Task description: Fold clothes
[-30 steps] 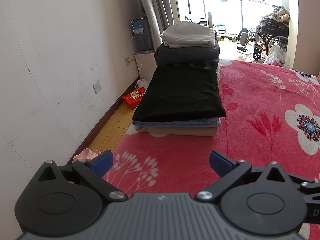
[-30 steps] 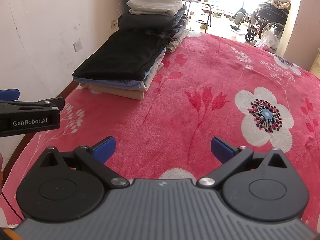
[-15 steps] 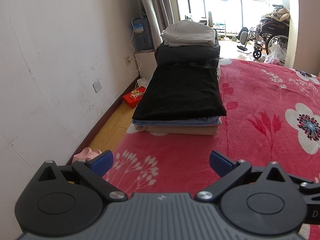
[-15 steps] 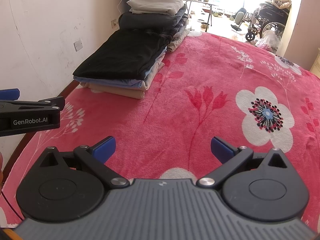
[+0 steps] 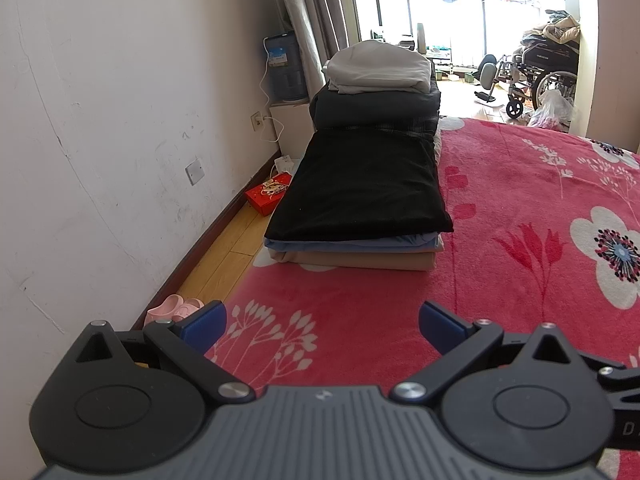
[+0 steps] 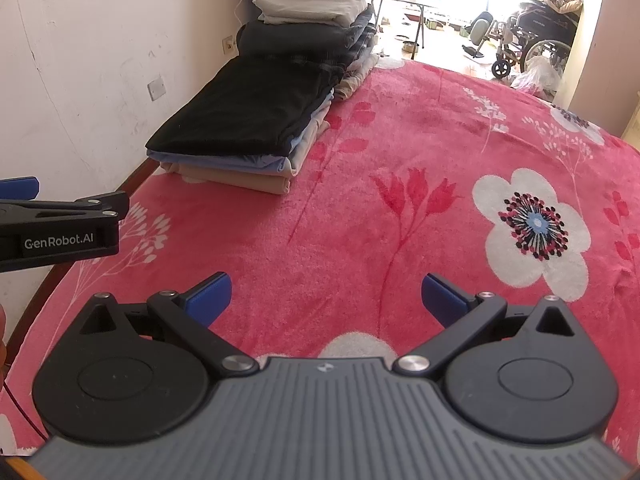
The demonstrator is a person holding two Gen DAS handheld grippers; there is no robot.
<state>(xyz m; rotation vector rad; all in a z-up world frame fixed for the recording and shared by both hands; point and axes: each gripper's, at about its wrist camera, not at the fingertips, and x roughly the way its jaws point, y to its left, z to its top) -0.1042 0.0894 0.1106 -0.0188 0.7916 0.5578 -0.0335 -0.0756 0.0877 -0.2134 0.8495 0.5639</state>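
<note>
Both grippers hover over the red floral blanket [image 6: 400, 128] on the bed, empty. The left gripper [image 5: 322, 326] has its blue pads spread wide, as does the right gripper [image 6: 326, 294]. A stack of folded clothes [image 5: 360, 208], black garment on top, lies along the bed's left edge beside the wall [image 5: 120, 120], with a taller pile [image 5: 376, 92] just behind it.

Left wrist view: low over bed edge, facing the clothes stack [image 5: 360, 200], near.
Right wrist view: further right of stack [image 6: 248, 120], angled leftward.
Shared: stack, red blanket [image 6: 400, 220].
</note>
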